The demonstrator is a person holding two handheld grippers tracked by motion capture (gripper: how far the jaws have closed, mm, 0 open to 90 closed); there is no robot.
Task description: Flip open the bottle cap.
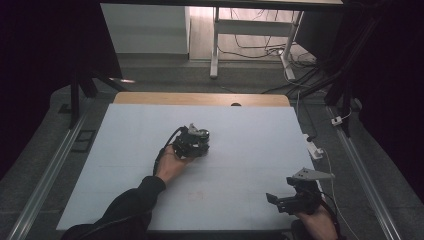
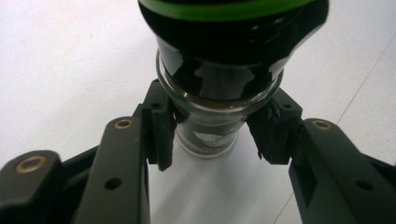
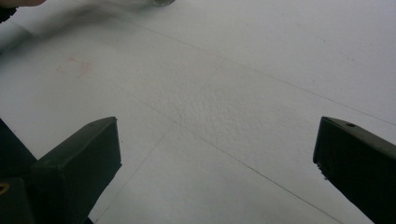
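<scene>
Between the two black jaws at the middle of the left gripper view sits a dark glass jar, and the pads press against its narrow body from either side, just under the glass rim. So the left gripper is clamped on the jar. A green-edged black lid runs across the top of that frame, very close to the camera, and a small pale label shows low on the jar's body. White table surface lies behind and below it.

Seen from the high view, the left gripper lies a little left of the frame's centre, held by the left hand, whose dark sleeve comes in from the bottom left. The jar is at its tip, over the middle of the white table; whether it rests on the surface or hangs just above it I cannot tell.

At the lower right of the high view the right gripper sits near the table's near edge, well apart from the jar, with a grey three-cornered plate on top. Its own view shows the two jaws far apart at the bottom corners, spread wide with only bare white surface between them.
</scene>
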